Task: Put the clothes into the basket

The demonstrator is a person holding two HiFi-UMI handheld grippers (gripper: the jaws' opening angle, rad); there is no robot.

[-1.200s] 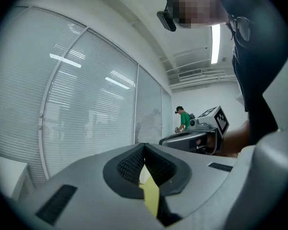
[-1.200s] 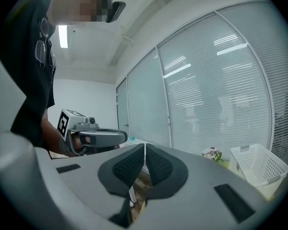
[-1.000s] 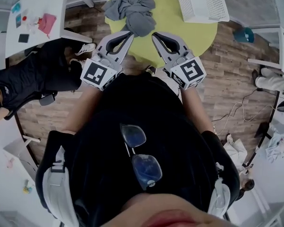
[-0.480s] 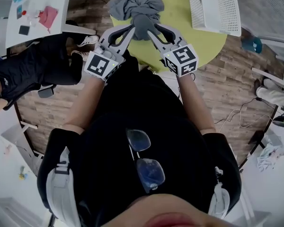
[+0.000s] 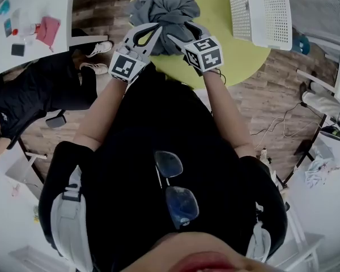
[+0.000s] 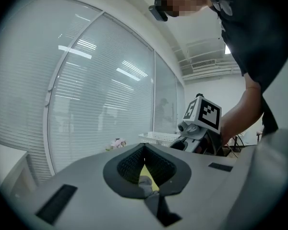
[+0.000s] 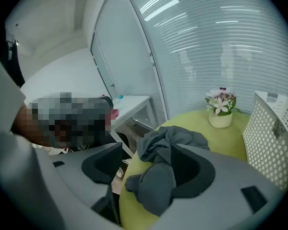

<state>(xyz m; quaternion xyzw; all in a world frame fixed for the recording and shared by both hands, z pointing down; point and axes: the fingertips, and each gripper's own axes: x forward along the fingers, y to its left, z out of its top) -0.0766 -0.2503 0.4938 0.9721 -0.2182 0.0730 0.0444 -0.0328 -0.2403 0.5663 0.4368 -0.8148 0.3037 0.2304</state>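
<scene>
Dark grey clothes (image 5: 164,7) are pictured on a lime-green table (image 5: 232,50), beside a white basket (image 5: 259,11) patterned with small holes. Pink-and-white flowers (image 7: 222,99) in a white pot (image 7: 221,120) are seen on the table, brown wood-grain floor (image 5: 272,95) below.

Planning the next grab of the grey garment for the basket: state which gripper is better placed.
Right, most likely. The right gripper is opening its jaws with the grey garment between them, and the white basket is nearer to it. The left gripper has its jaws together.

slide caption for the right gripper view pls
Right gripper, jaws opening around a grey garment on a green table, basket nearby
</scene>
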